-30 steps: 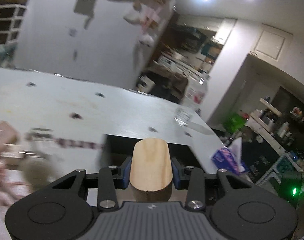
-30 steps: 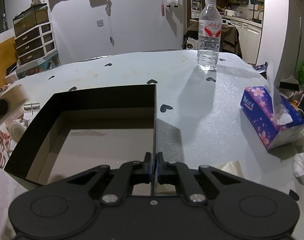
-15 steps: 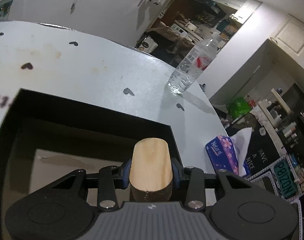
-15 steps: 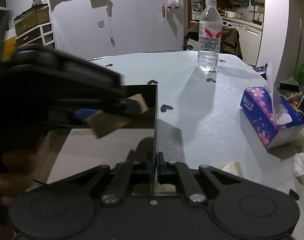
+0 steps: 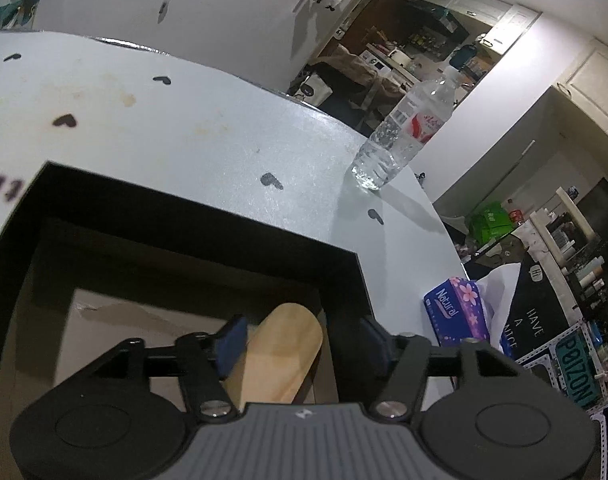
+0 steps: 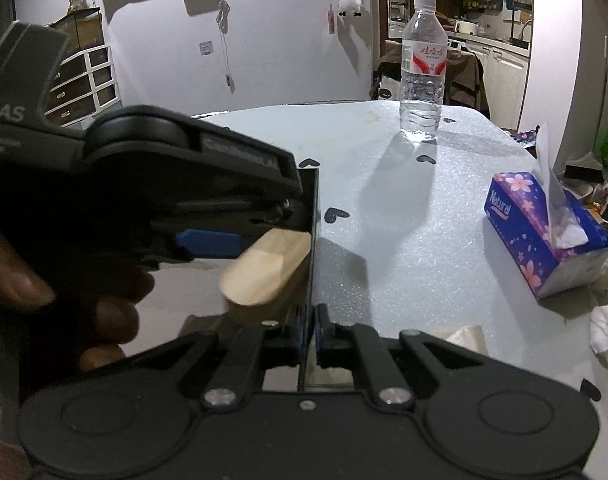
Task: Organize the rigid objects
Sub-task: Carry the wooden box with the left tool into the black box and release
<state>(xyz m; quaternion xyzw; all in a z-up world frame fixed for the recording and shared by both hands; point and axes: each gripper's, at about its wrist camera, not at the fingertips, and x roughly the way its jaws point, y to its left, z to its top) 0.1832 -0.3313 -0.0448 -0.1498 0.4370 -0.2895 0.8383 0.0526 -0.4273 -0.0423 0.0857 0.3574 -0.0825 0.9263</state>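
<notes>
The left claw is spread wide, fingers apart inside a black open box on the white desk. A tilted wooden block sits between the fingers, against the box's right wall. The right claw pinches that same wall.

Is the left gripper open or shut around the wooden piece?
Open: the left gripper has its blue pads spread wider than the wooden piece, a clear gap showing on one side.
</notes>
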